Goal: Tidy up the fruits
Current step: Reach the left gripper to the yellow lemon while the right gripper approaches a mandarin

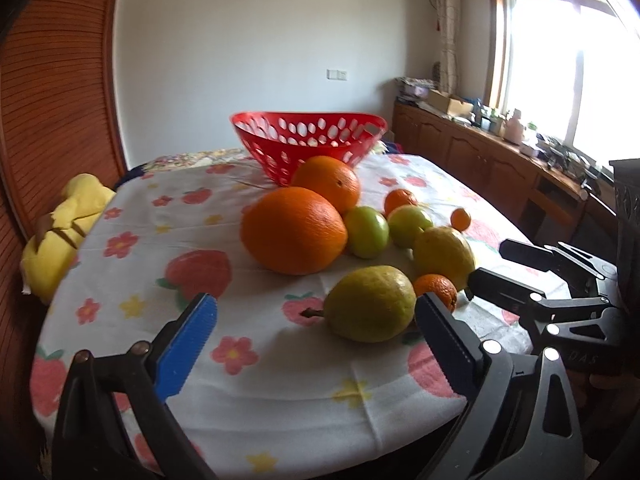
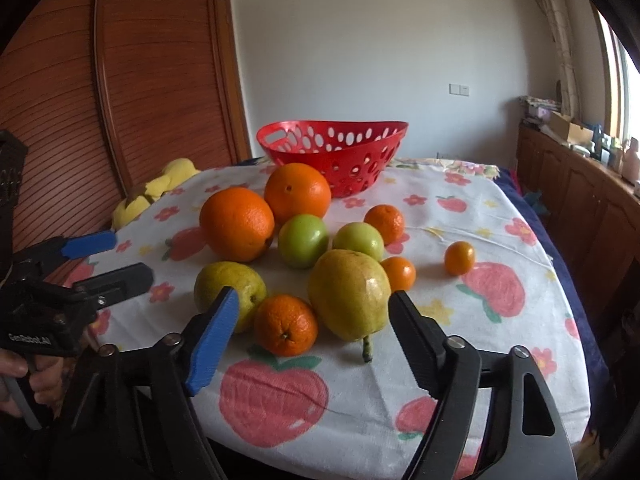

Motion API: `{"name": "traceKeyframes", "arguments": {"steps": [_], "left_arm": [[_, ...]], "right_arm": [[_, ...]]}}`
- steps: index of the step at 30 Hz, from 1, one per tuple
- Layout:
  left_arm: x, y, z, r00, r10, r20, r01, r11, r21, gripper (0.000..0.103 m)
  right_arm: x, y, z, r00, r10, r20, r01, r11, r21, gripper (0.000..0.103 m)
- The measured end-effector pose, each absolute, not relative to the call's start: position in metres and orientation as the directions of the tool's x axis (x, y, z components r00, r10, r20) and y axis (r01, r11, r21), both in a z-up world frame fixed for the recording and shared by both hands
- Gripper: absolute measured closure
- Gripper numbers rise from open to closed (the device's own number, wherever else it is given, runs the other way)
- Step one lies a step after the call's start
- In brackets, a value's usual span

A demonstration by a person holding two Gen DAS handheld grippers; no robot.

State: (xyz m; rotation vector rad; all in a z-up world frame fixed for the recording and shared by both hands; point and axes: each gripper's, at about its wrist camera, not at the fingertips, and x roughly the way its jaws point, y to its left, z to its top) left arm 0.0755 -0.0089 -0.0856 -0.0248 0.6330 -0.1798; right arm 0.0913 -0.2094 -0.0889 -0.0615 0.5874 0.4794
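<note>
Cloth-covered table (image 2: pixel 460 360): fruit (image 2: pixel 236 224), basket (image 2: pixel 332 152).

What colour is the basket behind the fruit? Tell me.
Red, with oval holes in its wall: the basket shows best in the right wrist view.

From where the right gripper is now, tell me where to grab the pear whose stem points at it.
Take the pear across its wide belly, coming in low from the stem end, one of the fingers on each flank. It lies on its side, stem toward the right gripper. A mandarin touches its left flank, so that gap looks tight.
</note>
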Motion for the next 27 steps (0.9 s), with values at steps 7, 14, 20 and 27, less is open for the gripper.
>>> {"name": "traceKeyframes", "arguments": {"steps": [7, 14, 20, 27], "left_arm": [[0.090, -0.021, -0.097, 0.757, -0.219, -0.615, 0.195, 0.975, -0.107, 0.009], [0.101, -0.026, -0.101, 0.728, -0.272, -0.630, 0.246, 0.961, -0.130, 0.015], [0.118, -0.038, -0.116, 0.671, -0.272, -0.690, 0.270, 0.956, -0.114, 0.014], [0.116, -0.027, -0.121, 0.659, -0.345, -0.668, 0.297, 0.936, -0.190, 0.033]], "right_arm": [[0.094, -0.208, -0.094, 0.704, 0.428, -0.566, -0.467, 0.880, 0.086, 0.032], [0.095, -0.212, -0.096, 0.691, 0.443, -0.571, -0.476, 0.874, 0.103, 0.035], [0.095, -0.210, -0.096, 0.676, 0.453, -0.581, -0.491, 0.865, 0.103, 0.040], [0.097, -0.208, -0.099, 0.656, 0.451, -0.606, -0.502, 0.860, 0.096, 0.042]]}}
